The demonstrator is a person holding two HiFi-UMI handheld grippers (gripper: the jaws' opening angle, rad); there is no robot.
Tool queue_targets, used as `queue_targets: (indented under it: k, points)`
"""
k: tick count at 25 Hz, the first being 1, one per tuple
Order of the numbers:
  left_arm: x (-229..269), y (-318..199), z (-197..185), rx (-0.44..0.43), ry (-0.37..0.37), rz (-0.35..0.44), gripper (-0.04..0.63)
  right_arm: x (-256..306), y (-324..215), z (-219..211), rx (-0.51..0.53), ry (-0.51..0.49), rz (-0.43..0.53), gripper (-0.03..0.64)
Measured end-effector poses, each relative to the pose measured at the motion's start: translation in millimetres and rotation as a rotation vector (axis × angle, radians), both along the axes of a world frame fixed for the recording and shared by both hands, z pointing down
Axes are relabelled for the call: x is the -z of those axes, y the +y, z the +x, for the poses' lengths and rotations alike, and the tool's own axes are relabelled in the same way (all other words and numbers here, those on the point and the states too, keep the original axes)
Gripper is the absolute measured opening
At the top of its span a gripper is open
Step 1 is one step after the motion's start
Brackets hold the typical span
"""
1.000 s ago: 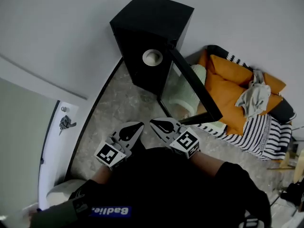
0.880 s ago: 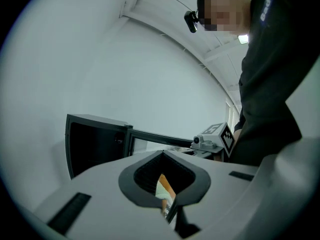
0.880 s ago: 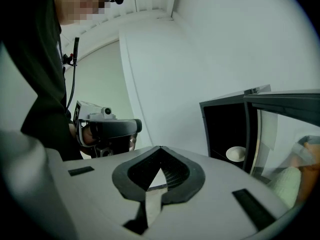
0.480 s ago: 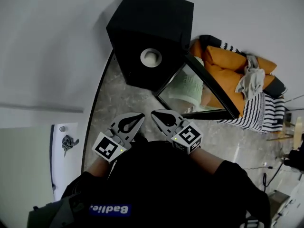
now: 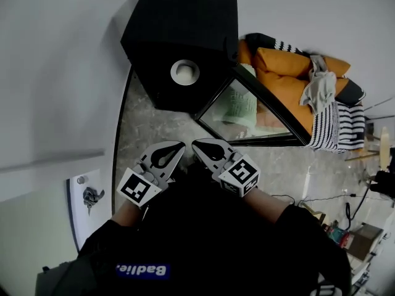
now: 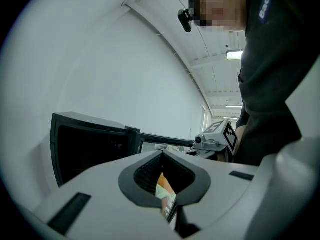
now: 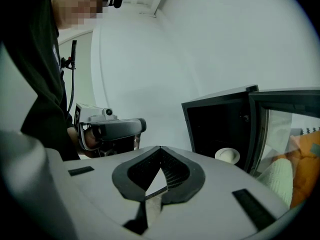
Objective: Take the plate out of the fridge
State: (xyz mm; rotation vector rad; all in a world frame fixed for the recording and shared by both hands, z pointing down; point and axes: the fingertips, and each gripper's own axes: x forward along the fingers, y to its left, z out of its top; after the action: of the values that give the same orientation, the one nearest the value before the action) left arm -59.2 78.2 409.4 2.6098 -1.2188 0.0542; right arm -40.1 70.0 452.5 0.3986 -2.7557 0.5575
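Plate sits inside the open black fridge, ahead of both sets of fingertips and well apart from them. Left gripper: jaws together, nothing between. Right gripper: jaws together, empty. Glass door stands open, ahead-right of the right fingers.

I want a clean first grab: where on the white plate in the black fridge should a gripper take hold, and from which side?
Probably the near rim of the plate, reached level through the open front of the fridge. It lies flat, so only its edge gives the jaws something thin to close on. The right gripper, now shut, must open first.
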Motion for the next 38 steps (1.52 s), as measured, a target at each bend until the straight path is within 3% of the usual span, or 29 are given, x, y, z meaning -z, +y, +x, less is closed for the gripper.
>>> queue_targets:
  k: [14, 20, 25, 34, 38]
  points:
    - [-6, -54, 23, 0.024, -0.116, -0.060, 0.006, -10, -57, 8, 0.039, -0.091, -0.059, 0.009]
    - [-13, -70, 20, 0.070, -0.131, -0.077, 0.006, -32, -76, 8, 0.055, -0.096, -0.095, 0.009]
    - [-10, -75, 17, 0.038, -0.136, -0.072, 0.006, -39, -82, 2, 0.050, -0.077, -0.100, 0.009]
    - [-6, -75, -15, -0.069, -0.116, -0.035, 0.006, -59, -96, -18, -0.098, -0.024, -0.148, 0.011]
    - [-1, -77, -32, -0.096, -0.119, -0.014, 0.006, -96, -106, -14, -0.199, 0.024, -0.234, 0.011]
